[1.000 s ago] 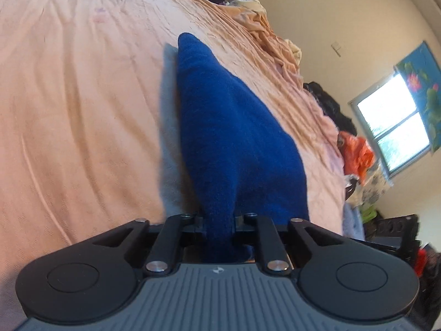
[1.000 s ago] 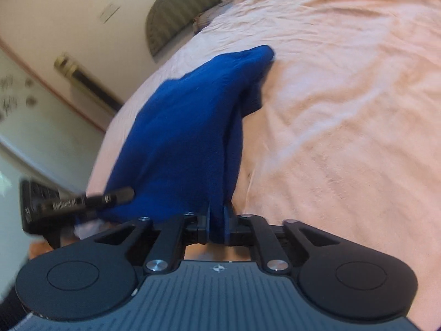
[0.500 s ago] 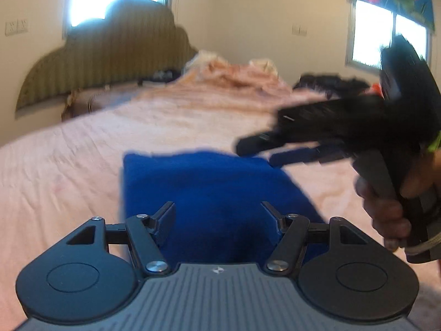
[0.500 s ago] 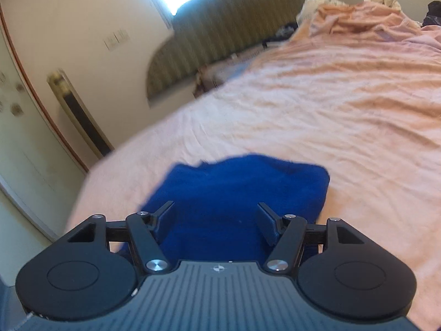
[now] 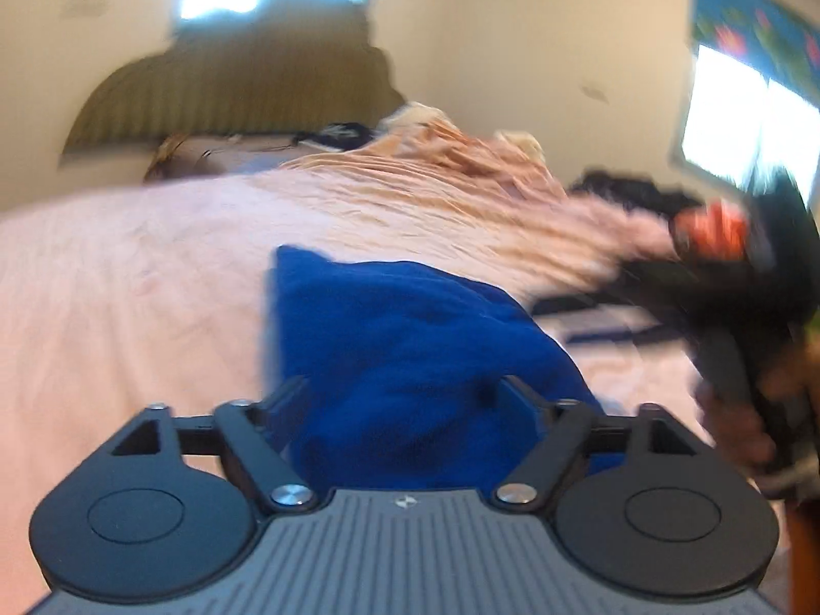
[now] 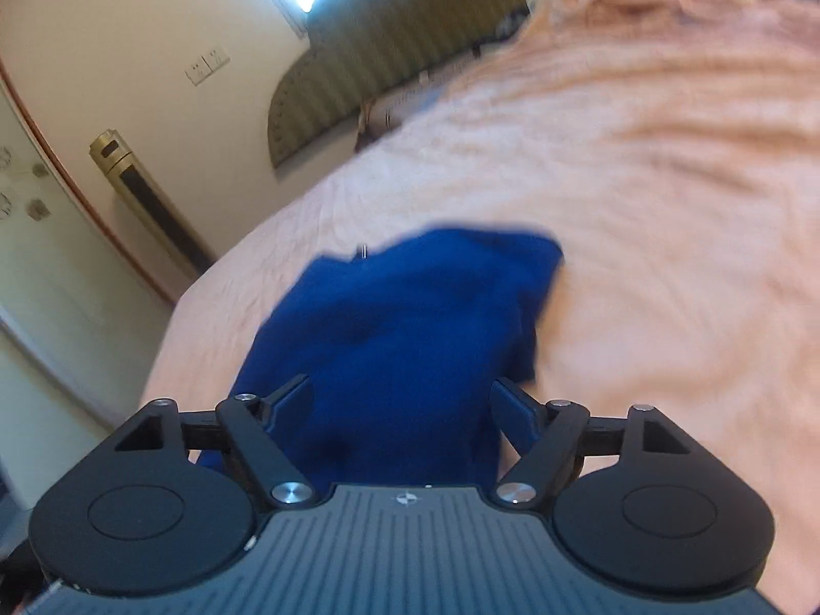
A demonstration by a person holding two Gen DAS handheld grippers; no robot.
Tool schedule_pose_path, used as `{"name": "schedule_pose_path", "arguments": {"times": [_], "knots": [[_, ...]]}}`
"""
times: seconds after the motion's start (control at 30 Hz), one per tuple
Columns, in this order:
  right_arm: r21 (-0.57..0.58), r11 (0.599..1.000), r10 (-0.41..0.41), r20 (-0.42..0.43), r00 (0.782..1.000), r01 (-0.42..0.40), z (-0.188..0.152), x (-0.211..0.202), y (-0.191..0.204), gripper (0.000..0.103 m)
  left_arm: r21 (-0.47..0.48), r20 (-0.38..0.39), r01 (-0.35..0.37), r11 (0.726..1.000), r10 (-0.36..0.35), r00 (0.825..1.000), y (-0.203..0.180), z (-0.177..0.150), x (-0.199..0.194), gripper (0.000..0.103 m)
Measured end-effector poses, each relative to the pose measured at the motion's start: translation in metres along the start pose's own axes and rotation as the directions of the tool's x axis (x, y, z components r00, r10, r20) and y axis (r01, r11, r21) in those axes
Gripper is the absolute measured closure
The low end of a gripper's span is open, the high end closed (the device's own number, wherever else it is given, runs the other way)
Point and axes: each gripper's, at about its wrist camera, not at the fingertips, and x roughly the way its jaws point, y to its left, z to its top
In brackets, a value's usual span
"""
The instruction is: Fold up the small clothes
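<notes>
Ahead of the left gripper (image 5: 405, 400), in the left wrist view, a dark blue piece of soft knitted cloth (image 5: 405, 338) lies on a pale pink bed sheet (image 5: 128, 297). The two black fingers stand wide apart, and the cloth fills the space between them and reaches further forward, but I cannot tell if the fingers touch it. Its far left corner is sharp and its surface has soft bumps. To the right of this gripper, the other black handheld gripper (image 5: 605, 318) appears blurred, with its fingers pointing toward the blue cloth, and a person's hand (image 5: 738, 425) holds its handle. Far ahead, a padded striped olive headboard (image 5: 230, 97) stands against the cream wall.

Before the right gripper (image 6: 402, 402), in the right wrist view, the same blue cloth (image 6: 410, 328) lies on the pink sheet (image 6: 640, 256), close to the bed's left edge. The fingers here are also spread wide, one at each side of the near part of the cloth, gripping nothing. Far to the left of this gripper, a tall gold and black tower appliance (image 6: 143, 200) stands by the wall.
</notes>
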Motion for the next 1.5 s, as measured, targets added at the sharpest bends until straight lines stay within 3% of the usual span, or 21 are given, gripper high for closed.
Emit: {"name": "schedule_pose_path", "arguments": {"times": [0.1,0.23,0.27,0.3,0.33,0.37,0.4,0.43,0.47,0.63,0.73,0.97,1.13,1.27,1.37,1.4,1.43,1.5], "knots": [[0.077,0.995,0.078,-0.128,0.989,-0.068,-0.018,-0.005,-0.02,0.033,-0.227,-0.1,0.037,0.973,-0.061,0.993,0.038,-0.009,0.0,0.019],[0.127,0.983,0.152,-0.174,0.973,-0.131,-0.024,0.0,-0.028,0.033,-0.456,-0.115,0.176,0.872,-0.254,0.96,0.065,-0.017,0.012,0.02],[0.161,0.975,0.183,-0.18,0.967,-0.155,-0.024,0.003,-0.03,0.041,-0.498,-0.113,0.2,0.844,-0.291,0.95,0.069,-0.018,0.018,0.021],[0.182,0.969,0.203,-0.19,0.961,-0.168,-0.022,0.007,-0.032,0.045,-0.509,-0.115,0.191,0.839,-0.286,0.951,0.071,-0.017,0.021,0.024],[0.189,0.966,0.215,-0.199,0.956,-0.178,-0.021,0.011,-0.031,0.048,-0.506,-0.13,0.18,0.843,-0.281,0.951,0.07,-0.014,0.025,0.027],[0.18,0.968,0.21,-0.207,0.956,-0.174,-0.022,0.013,-0.029,0.062,-0.5,-0.144,0.172,0.849,-0.277,0.95,0.068,-0.012,0.028,0.032],[0.169,0.974,0.189,-0.216,0.958,-0.154,-0.021,0.016,-0.028,0.076,-0.491,-0.164,0.156,0.857,-0.267,0.95,0.066,-0.01,0.031,0.051],[0.157,0.978,0.171,-0.225,0.959,-0.138,-0.021,0.019,-0.028,0.078,-0.474,-0.2,0.124,0.872,-0.243,0.949,0.064,-0.008,0.035,0.071],[0.148,0.978,0.179,-0.221,0.959,-0.149,-0.021,0.019,-0.027,0.085,-0.444,-0.222,0.088,0.892,-0.205,0.953,0.06,-0.007,0.036,0.077],[0.077,0.988,0.148,-0.204,0.968,-0.135,-0.026,0.013,-0.016,0.086,-0.371,-0.255,0.035,0.928,-0.138,0.957,0.049,-0.004,0.034,0.087],[0.082,0.986,0.159,-0.205,0.966,-0.145,-0.022,0.01,-0.017,0.086,-0.366,-0.263,0.021,0.93,-0.125,0.957,0.044,-0.002,0.032,0.088],[0.049,0.981,0.195,-0.218,0.956,-0.189,-0.01,-0.011,-0.018,0.086,-0.359,-0.248,0.076,0.93,-0.174,0.953,0.033,0.005,0.009,0.089],[0.097,0.984,0.165,-0.231,0.959,-0.146,-0.021,-0.005,-0.036,0.084,-0.331,-0.308,0.033,0.943,-0.141,0.941,0.033,-0.014,0.017,0.089],[0.159,0.981,0.131,-0.114,0.985,-0.112,-0.021,-0.021,-0.043,0.055,-0.32,-0.263,0.014,0.947,-0.103,0.959,0.035,-0.011,0.002,0.083],[0.073,0.996,0.044,0.071,0.996,-0.049,-0.007,-0.05,-0.029,0.055,-0.119,-0.135,-0.078,0.99,0.061,0.989,0.016,0.002,-0.029,0.069],[0.041,0.999,0.031,0.111,0.993,-0.036,-0.001,-0.052,-0.021,0.055,-0.039,-0.077,-0.106,0.994,0.102,0.992,0.005,0.005,-0.035,0.055],[0.024,0.999,0.03,0.128,0.991,-0.034,0.006,-0.049,-0.014,0.055,0.025,-0.034,-0.111,0.994,0.111,0.993,-0.006,0.009,-0.037,0.037],[0.021,0.998,0.051,0.111,0.993,-0.054,0.021,-0.029,0.0,0.049,0.11,0.007,-0.069,0.992,0.069,0.998,-0.025,0.012,-0.028,0.032]]}}
